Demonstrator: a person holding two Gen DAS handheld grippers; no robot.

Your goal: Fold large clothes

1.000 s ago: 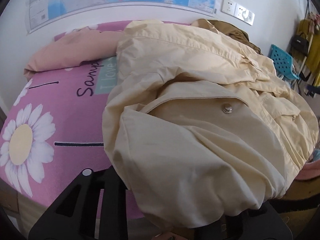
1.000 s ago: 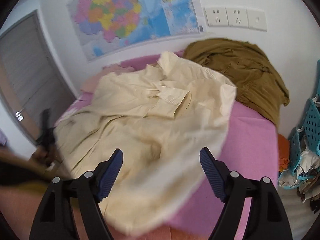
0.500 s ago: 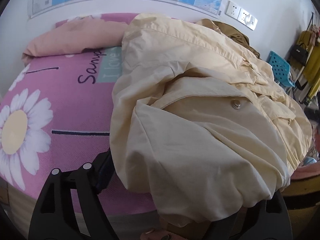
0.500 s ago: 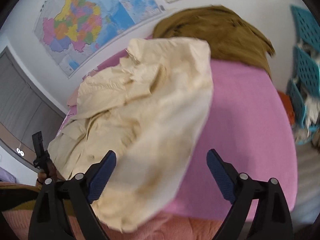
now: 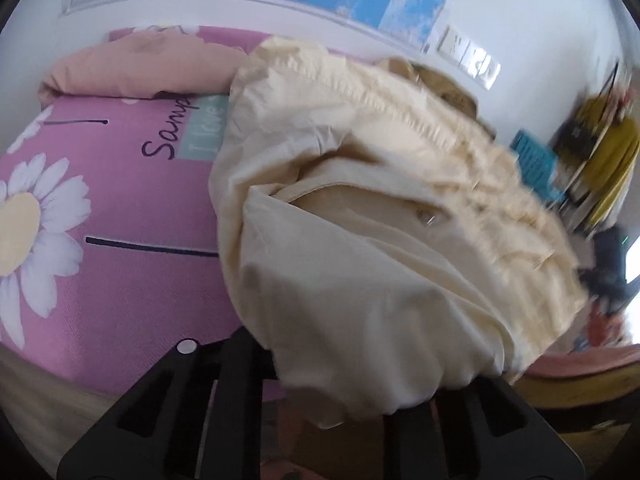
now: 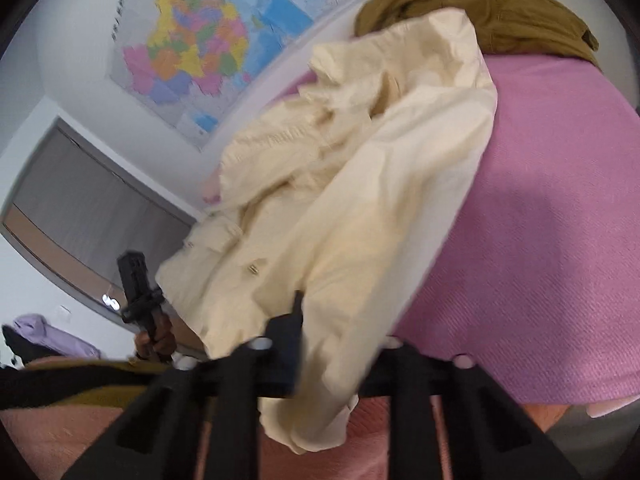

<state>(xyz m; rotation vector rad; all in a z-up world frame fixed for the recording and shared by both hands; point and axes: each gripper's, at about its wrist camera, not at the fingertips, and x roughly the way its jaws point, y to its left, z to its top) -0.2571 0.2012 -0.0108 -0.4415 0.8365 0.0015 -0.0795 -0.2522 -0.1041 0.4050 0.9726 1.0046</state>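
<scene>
A large cream jacket (image 5: 380, 240) with metal snaps lies rumpled across a pink bed (image 5: 120, 200). Its near edge drapes over my left gripper (image 5: 340, 392) and hides the fingertips. The jaws are closing with the cloth between them. In the right wrist view the jacket (image 6: 360, 200) hangs off the bed's front edge. My right gripper (image 6: 336, 340) is closing on that hem, and cloth fills the narrow gap. The left gripper (image 6: 136, 288), held by a hand (image 6: 158, 336), shows at the jacket's far corner.
A brown garment (image 6: 500, 12) lies at the back of the bed by the wall, and a peach blanket (image 5: 132, 68) at the back left. The pink sheet (image 6: 540, 220) lies bare to the right. A blue basket (image 5: 532, 160) and hanging clothes stand beside the bed.
Both grippers stood wide open half a second ago and have now drawn close together on the jacket's near edge. The right gripper has dropped and rolled, so its view tilts.
</scene>
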